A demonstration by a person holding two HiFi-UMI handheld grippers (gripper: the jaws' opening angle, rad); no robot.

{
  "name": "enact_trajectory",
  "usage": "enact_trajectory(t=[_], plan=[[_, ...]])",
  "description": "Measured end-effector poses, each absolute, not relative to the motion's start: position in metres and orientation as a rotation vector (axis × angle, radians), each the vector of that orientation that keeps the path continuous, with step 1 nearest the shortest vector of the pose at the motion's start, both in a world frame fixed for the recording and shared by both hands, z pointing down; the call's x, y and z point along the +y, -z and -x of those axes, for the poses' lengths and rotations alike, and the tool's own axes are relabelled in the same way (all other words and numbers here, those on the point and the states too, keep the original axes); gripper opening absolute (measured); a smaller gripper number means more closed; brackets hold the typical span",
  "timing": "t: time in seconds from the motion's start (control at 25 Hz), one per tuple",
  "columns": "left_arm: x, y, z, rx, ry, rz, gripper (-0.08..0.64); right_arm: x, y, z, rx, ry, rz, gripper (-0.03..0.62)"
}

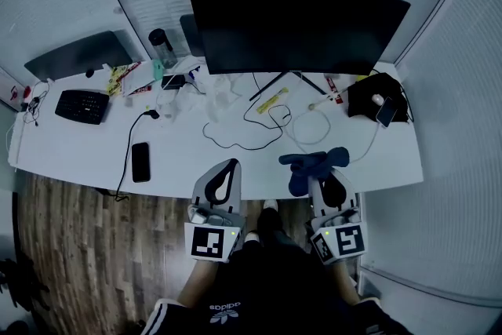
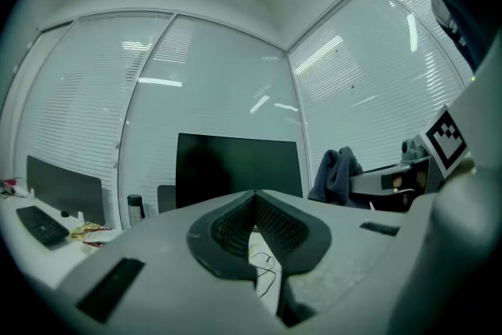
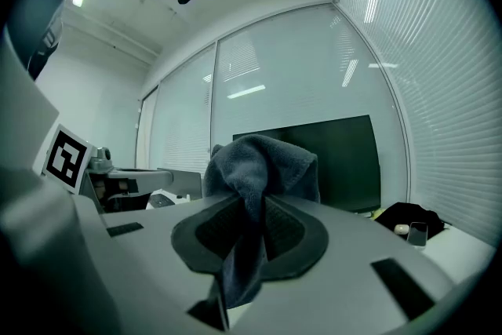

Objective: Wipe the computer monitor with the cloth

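Cloth (image 3: 265,159) pinched in right tool (image 3: 252,204); left tool (image 2: 253,200) seemingly closed, empty.

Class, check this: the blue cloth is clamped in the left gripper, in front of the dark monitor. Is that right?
No: the right gripper holds the cloth, as the right gripper view shows. The rest stands: it is in front of the dark monitor.

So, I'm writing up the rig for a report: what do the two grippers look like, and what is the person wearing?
The left gripper and right gripper match: pale grey bodies tapering to a point, dark ribbed pads inside, and a cube with black-and-white square markers at the rear. The person wears dark clothes with white stripes.
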State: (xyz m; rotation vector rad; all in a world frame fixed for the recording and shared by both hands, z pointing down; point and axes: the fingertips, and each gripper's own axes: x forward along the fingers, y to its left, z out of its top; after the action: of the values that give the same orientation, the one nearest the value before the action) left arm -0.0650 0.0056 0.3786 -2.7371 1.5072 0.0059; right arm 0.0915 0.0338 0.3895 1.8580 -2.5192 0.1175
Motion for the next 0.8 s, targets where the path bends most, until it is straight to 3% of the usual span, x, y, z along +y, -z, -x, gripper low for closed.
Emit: enact_trajectory(t=[0.8], plan=[[-0.111, -0.347, 0.038, 1.597, -0.090, 2.629, 0.004, -0.113, -0.330, -0.125, -2.606, 0.019, -1.842, 0.049]])
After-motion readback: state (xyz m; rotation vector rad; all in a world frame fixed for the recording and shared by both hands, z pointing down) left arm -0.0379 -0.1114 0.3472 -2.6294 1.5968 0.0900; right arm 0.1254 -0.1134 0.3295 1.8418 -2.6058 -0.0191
